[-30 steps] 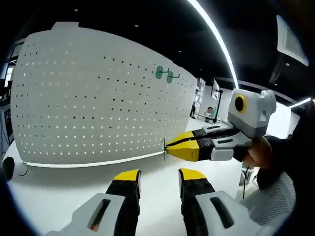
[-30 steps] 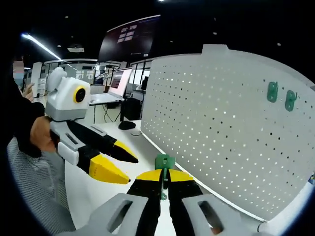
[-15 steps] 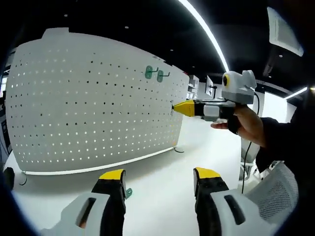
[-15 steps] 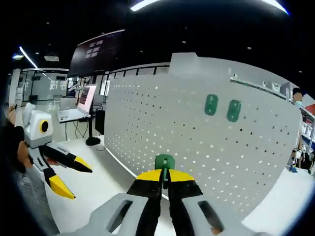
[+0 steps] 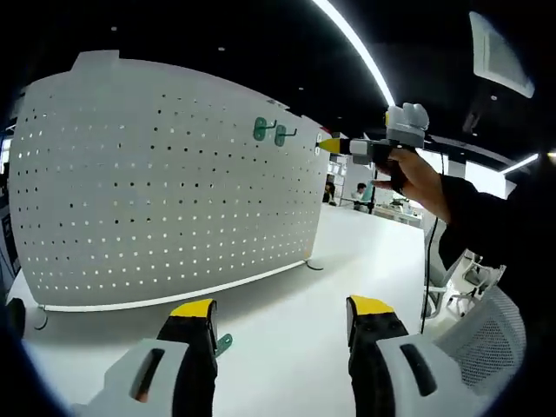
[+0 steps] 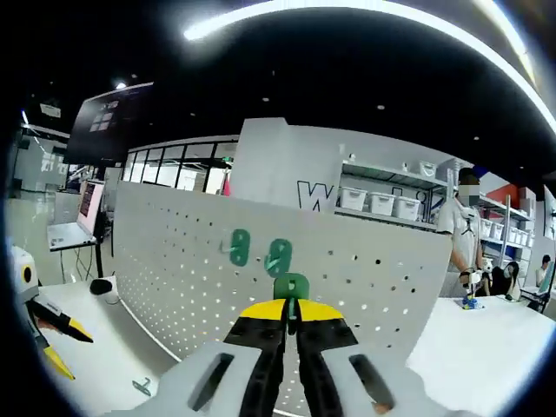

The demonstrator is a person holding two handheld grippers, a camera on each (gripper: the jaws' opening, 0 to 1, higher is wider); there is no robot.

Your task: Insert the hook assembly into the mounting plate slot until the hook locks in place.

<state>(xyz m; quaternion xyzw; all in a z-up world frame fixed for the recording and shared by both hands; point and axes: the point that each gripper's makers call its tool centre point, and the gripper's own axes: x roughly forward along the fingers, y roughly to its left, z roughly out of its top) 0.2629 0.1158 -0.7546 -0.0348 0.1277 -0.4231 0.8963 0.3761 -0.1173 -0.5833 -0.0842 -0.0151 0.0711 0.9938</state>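
Hook assembly (image 6: 291,286), green, stands upright with its long axis vertical between your right gripper (image 6: 291,311)'s closed yellow-tipped jaws, raised in front of the white perforated mounting plate (image 6: 365,287) just below two green hooks (image 6: 240,248) (image 6: 278,256) already seated side by side in it. Your left gripper (image 5: 280,320) holds nothing, its two jaws spread wide above the white table (image 5: 287,326). One further green hook (image 5: 224,342) lies on that table beside the left jaw, and from there you see the right gripper (image 5: 334,145) high at the plate's edge.
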